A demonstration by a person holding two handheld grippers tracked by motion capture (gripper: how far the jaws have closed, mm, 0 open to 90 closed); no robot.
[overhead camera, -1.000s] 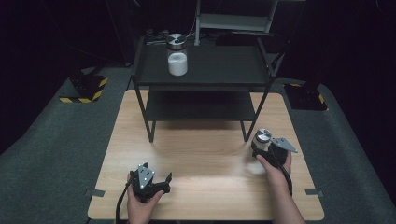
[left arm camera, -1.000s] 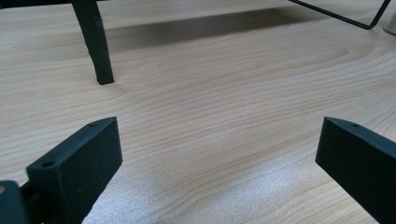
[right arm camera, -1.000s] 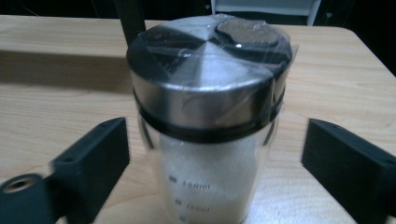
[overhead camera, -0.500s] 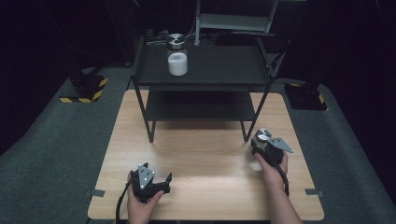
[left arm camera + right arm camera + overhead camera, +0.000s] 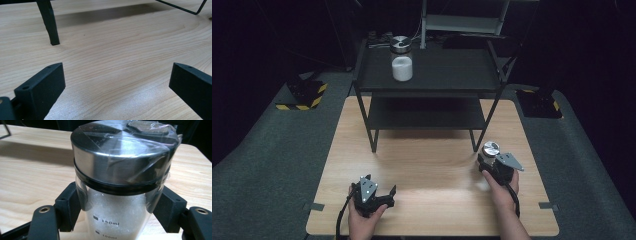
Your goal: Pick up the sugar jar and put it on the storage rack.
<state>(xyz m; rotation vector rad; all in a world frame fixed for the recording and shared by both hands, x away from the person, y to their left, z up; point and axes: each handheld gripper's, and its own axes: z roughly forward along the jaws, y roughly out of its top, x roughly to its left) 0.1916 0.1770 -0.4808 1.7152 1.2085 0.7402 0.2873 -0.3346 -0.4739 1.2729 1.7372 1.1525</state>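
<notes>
Right gripper (image 5: pixel 117 212) clamps a jar (image 5: pixel 117 220) marked "150ml" and "100ml".

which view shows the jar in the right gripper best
The right gripper view: the jar stands close up between the black jaws, with its steel lid, white grains and volume marks. The high view shows just its lid top by the right gripper. The left gripper view gives bare table.

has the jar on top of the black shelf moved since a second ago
No. The shelf jar stands at the same spot on the black shelf, left of its middle and near the back edge, in the high view throughout.
</notes>
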